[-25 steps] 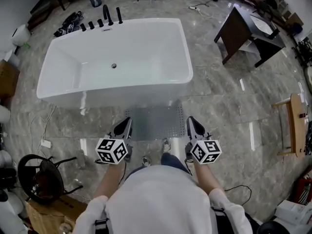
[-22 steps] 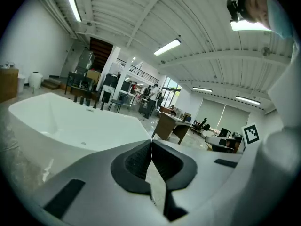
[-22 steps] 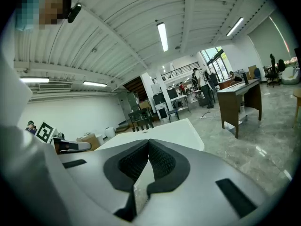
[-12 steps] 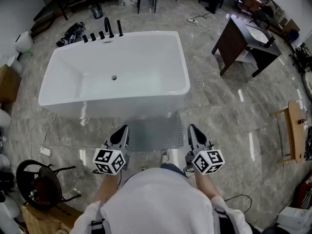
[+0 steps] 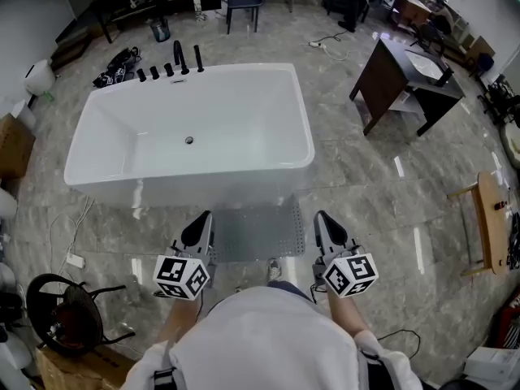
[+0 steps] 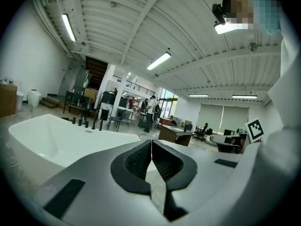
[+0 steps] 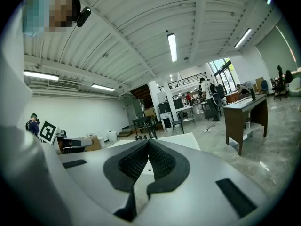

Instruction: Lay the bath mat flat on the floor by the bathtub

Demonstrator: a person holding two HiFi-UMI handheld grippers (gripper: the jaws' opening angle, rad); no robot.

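A grey perforated bath mat [image 5: 256,232] lies flat on the marble floor against the near side of the white bathtub [image 5: 191,128]. My left gripper [image 5: 201,222] hangs over the mat's left edge and my right gripper [image 5: 323,220] over its right edge, both raised and tilted up. In the left gripper view the left gripper [image 6: 151,146] has its jaws shut with nothing between them, the bathtub [image 6: 56,138] beyond. The right gripper [image 7: 147,148] in its own view is shut and empty too.
Black taps [image 5: 175,59] stand at the tub's far rim. A dark wooden vanity [image 5: 402,84] stands at the right, a wooden stool [image 5: 487,218] further right, a black chair [image 5: 65,311] at the lower left. A person's shoe [image 5: 276,268] rests just behind the mat.
Both grippers have risen slightly and stayed shut. The head view has tilted up, so the tub and mat sit lower in the frame. The mat has not moved.
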